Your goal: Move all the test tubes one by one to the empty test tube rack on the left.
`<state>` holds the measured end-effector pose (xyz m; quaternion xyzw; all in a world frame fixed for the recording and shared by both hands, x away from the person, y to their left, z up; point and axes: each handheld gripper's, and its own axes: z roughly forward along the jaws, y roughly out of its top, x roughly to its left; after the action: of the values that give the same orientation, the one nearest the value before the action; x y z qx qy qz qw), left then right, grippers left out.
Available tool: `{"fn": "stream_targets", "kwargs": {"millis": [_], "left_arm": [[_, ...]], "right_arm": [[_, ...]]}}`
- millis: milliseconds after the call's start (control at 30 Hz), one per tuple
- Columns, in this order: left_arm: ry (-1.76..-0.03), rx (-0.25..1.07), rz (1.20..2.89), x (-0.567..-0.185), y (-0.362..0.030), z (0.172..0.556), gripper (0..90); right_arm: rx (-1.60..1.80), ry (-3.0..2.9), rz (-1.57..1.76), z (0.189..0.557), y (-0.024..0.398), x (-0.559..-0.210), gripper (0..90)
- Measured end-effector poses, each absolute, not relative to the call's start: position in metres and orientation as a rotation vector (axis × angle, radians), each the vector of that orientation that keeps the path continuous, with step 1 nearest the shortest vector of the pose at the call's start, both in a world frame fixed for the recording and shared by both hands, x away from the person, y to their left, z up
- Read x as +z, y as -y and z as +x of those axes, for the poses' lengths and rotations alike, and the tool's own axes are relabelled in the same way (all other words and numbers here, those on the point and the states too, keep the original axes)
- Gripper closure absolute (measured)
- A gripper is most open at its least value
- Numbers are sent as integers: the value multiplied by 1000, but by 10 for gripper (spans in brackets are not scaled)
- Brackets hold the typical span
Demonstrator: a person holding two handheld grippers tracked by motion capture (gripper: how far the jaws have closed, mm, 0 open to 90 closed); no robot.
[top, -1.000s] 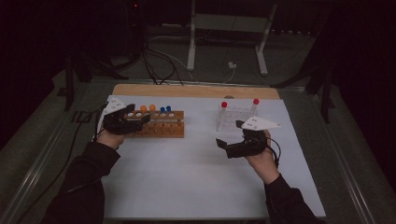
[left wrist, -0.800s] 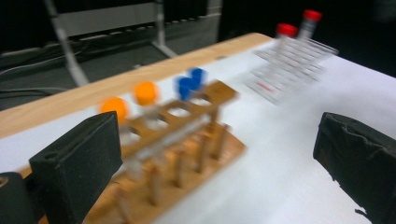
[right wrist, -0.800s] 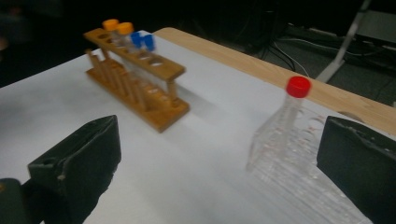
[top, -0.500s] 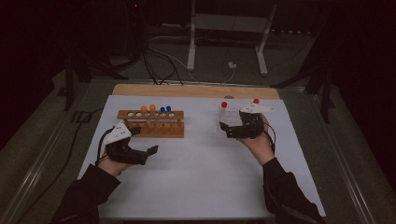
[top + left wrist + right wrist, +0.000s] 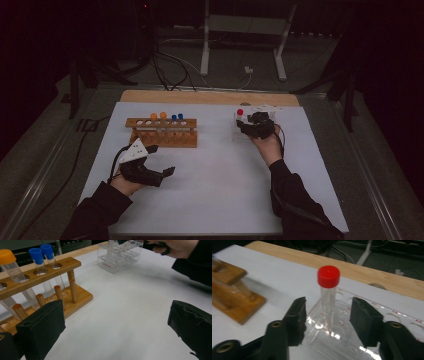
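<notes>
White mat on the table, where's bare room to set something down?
Bare: the middle of the white mat, between the wooden rack and the clear rack, and the near edge. Crowded: around the right gripper at the red-capped tube.

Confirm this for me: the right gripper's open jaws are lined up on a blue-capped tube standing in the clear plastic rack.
Not quite. The tube between the right gripper's open jaws has a red cap, not a blue one, as the right gripper view shows. The blue-capped tubes stand in the wooden rack. The rest holds: the jaws are open and the tube stands in the clear plastic rack.
</notes>
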<state>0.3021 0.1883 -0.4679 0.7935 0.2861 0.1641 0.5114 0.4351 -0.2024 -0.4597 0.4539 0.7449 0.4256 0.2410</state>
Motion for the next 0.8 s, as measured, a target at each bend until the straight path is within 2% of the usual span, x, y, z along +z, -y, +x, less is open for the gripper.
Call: {"fn": "stream_targets", "kwargs": {"millis": [367,800], "left_arm": [[-682,386,1915,-469,-188,302,19],[-691,381,1913,-470,-189,303,20]], "right_arm": [[1151,-2042,1279,448,194,-471,666],[1094,-2038,1268,454,188,-470,750]]}}
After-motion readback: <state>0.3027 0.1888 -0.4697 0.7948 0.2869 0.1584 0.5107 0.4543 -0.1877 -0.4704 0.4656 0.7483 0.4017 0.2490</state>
